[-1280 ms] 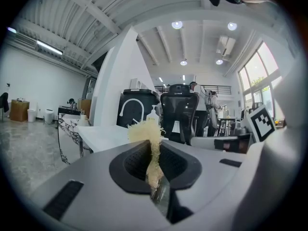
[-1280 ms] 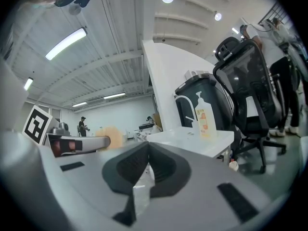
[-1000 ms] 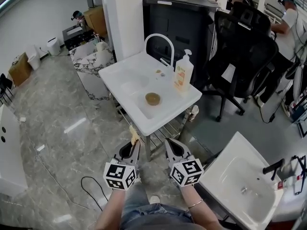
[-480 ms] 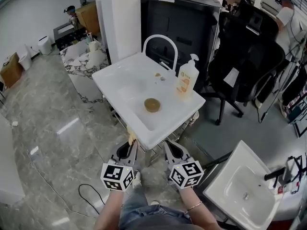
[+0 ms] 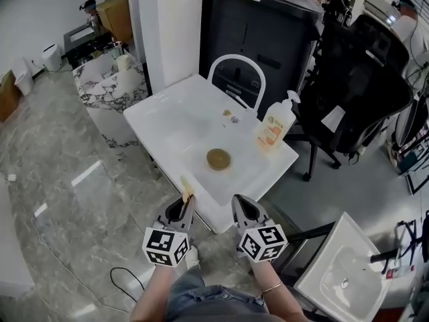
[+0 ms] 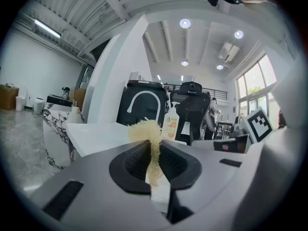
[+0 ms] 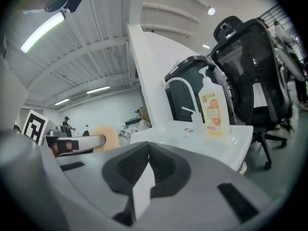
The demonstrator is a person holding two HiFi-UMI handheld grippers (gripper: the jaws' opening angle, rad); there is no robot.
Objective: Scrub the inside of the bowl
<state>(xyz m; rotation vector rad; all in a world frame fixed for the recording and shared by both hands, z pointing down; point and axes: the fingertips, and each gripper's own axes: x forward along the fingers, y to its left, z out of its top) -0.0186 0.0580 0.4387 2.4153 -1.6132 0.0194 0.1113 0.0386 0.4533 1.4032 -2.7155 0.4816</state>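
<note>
The bowl (image 5: 218, 158), small, round and brown, sits in the basin of the white sink (image 5: 167, 123), in front of the arched white faucet (image 5: 236, 72) and to the left of the pump soap bottle (image 5: 275, 126) standing at the sink's right corner. Both grippers hang side by side near the sink's front edge, well apart from the bowl. The left gripper (image 5: 184, 206) has its jaws clamped on a yellowish fibrous scrubber (image 6: 147, 131), whose frayed top sticks out above the jaw tips. The right gripper (image 5: 242, 206) has its jaws pressed together with nothing between them. A black office chair (image 5: 365, 79) stands to the right of the sink, and a second white sink (image 5: 335, 274) lies at the lower right.
</note>
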